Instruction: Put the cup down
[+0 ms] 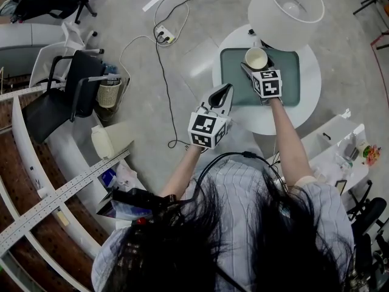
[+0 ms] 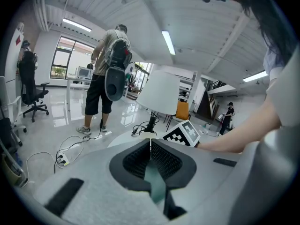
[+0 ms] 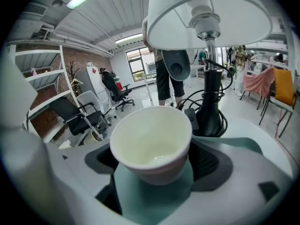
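Grasping a white cup (image 3: 151,142) with the right hand-held gripper (image 1: 256,66), jaws pressed on opposite sides of the lower wall. Holds it upright, mouth up, probably so that the base meets the tray flat and nothing spills. Hangs just in front of the foot of the table lamp (image 1: 285,8), below the edge of its shade, over the green tray (image 1: 285,84) on the round white surface (image 1: 307,111). Cannot tell whether the base touches the tray yet; judged as the last step before letting go.

Inside the cup: pale bare wall and only a small wet-looking gleam at the bottom, so empty or nearly so. Light to handle, by that reading, with little to slosh.

Left hand-held gripper (image 1: 222,95) clenched on nothing, jaws meeting tip to tip. Hovers off the surface's rim on the side away from the lamp, well apart from the cup, presumably out of the way because one hand is enough here.

Far from the lamp, on the floor by a black office chair (image 1: 67,96): a wastebasket (image 1: 108,93), contents too small to tell.
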Tool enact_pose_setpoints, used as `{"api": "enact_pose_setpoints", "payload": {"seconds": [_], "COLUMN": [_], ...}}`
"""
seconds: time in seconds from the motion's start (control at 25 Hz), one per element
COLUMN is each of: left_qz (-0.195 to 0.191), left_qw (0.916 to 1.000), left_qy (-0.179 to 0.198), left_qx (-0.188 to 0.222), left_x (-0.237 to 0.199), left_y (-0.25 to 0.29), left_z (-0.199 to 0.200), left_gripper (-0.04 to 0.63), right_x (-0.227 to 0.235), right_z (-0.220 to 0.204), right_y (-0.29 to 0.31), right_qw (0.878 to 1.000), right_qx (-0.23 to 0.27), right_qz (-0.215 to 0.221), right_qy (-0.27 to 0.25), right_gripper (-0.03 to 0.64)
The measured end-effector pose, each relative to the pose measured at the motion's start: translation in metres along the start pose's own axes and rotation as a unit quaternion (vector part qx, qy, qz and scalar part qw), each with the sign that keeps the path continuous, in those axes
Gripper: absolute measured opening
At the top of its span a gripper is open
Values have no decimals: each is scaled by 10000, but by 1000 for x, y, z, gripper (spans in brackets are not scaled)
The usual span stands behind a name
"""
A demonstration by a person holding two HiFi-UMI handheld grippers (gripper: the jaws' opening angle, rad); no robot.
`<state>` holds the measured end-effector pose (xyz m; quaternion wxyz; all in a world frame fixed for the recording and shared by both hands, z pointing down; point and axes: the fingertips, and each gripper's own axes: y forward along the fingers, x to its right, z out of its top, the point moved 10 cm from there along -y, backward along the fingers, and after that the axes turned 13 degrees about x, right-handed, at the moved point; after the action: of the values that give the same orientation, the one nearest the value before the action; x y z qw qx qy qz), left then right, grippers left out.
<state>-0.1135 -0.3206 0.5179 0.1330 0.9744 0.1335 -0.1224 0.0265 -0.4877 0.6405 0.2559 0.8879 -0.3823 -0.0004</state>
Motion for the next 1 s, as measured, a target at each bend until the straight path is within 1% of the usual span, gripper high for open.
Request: {"api": "enact_pose_setpoints", "payload": {"seconds": [0.24,0.56,0.76,1.0], "left_qz": [-30,-100,-154,-208], "left_qw": [9999,9997,9992,9985], "left_qy": [5,31,49,109], "left_qx": [128,231,354,486], "left_x": [-1,-3,-5,-8], "left_y": [-8,-20,-32,-52], "left_z": [7,10,18,26], "left_gripper": [17,17,18,18], "right_x": [-2,-7,-21,-49], "right_z": [2,1,14,25], "right_y": [-9,-45,-76,-109], "right_qw": [9997,9962,9898,9858], "right_qx": [-22,213,829,1208], "right_qz": [-159,-572,-721,-659], "right_qy": [198,615,912,959], "right_gripper": [413,410,410,407]}}
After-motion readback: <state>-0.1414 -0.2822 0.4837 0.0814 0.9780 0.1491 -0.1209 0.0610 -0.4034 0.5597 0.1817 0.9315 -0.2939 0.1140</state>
